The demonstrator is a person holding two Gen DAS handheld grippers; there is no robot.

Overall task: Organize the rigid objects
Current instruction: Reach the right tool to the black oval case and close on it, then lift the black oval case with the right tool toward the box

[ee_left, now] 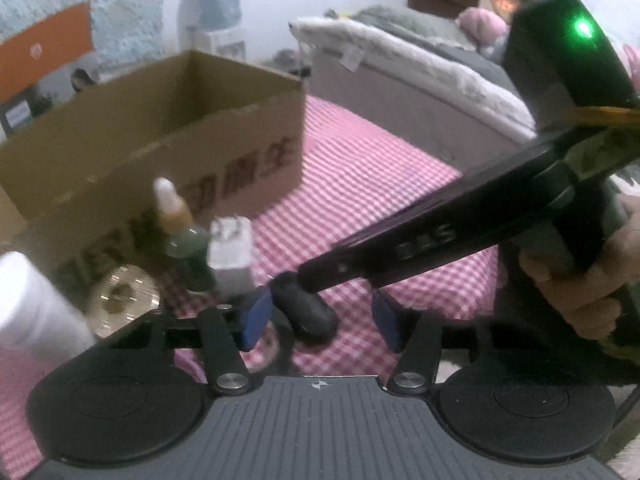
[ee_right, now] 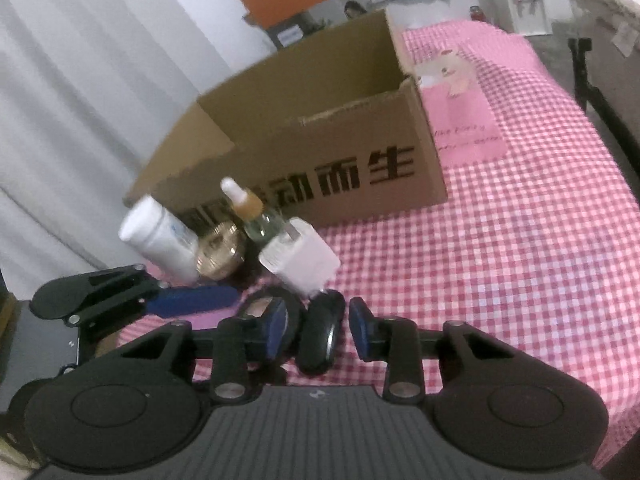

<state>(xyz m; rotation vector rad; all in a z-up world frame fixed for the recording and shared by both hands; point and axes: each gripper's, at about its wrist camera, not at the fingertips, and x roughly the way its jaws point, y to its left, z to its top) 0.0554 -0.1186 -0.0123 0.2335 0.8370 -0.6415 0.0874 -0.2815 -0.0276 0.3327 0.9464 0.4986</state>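
A small black oblong object (ee_right: pixel 322 332) lies on the pink checked cloth between the open fingers of my right gripper (ee_right: pixel 316 330); it also shows in the left wrist view (ee_left: pixel 306 308). My left gripper (ee_left: pixel 320 320) is open and empty just beside it, and its blue finger (ee_right: pixel 192 300) shows in the right wrist view. Behind stand a white charger (ee_right: pixel 298 260), a dropper bottle (ee_right: pixel 252 212), a gold lid (ee_right: pixel 218 252) and a white bottle (ee_right: pixel 160 236). An open cardboard box (ee_right: pixel 304 152) stands behind them.
The right gripper's body (ee_left: pixel 480 208) crosses the left wrist view from the right. A pink card (ee_right: pixel 460 112) lies right of the box. A bed (ee_left: pixel 420 80) with a person lies beyond the table. A white curtain (ee_right: pixel 80 100) hangs on the left.
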